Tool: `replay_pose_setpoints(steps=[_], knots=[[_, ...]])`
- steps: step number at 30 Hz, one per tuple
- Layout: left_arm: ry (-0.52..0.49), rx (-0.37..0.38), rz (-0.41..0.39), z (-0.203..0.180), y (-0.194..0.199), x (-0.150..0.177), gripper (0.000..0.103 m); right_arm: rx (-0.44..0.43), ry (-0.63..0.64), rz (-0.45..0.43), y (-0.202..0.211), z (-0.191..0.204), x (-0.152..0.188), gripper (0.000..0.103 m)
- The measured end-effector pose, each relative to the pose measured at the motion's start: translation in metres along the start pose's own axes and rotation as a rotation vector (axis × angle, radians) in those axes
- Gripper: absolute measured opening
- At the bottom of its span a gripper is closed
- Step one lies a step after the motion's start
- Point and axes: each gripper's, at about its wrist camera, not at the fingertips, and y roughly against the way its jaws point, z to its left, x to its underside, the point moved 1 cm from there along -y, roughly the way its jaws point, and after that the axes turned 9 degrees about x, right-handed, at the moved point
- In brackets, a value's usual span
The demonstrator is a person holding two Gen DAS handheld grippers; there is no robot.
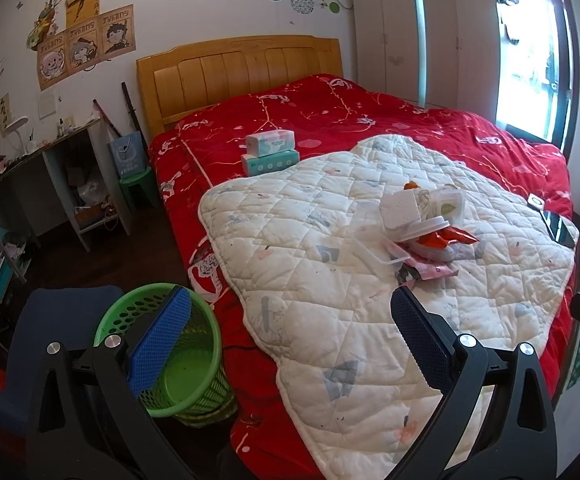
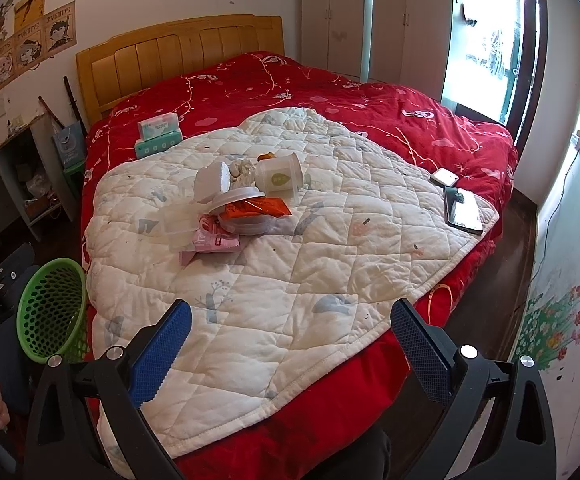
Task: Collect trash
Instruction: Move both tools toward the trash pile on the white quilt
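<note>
Trash pile (image 2: 234, 196) at mid-bed on a white quilted pad (image 2: 290, 280) over the red bedspread (image 2: 369, 100): clear lidded tub (image 2: 280, 178) lying on its side, mouth toward the right; white foam block (image 2: 212, 178) tilted upright; orange-red snack wrapper (image 2: 260, 208), long axis left to right; pink wrapper (image 2: 210, 242) nearest. Green mesh bin (image 1: 170, 352) on the floor left of the bed. Left tool (image 1: 290, 340) and right tool (image 2: 290, 344) both spread wide, holding nothing, well short of the pile.
</note>
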Motion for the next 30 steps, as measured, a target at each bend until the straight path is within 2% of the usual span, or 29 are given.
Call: replay_pose_setpoints(steps=[14,30], knots=[[0.001,-0.014,0.010,0.003,-0.008,-0.007,0.098,0.009,0.017,-0.002,-0.013,0.002,-0.011,0.096],[-0.038,-0.026,0.008,0.002,-0.044,-0.026,0.098,-0.017,0.051,0.008,-0.054,0.006,-0.032,0.096]])
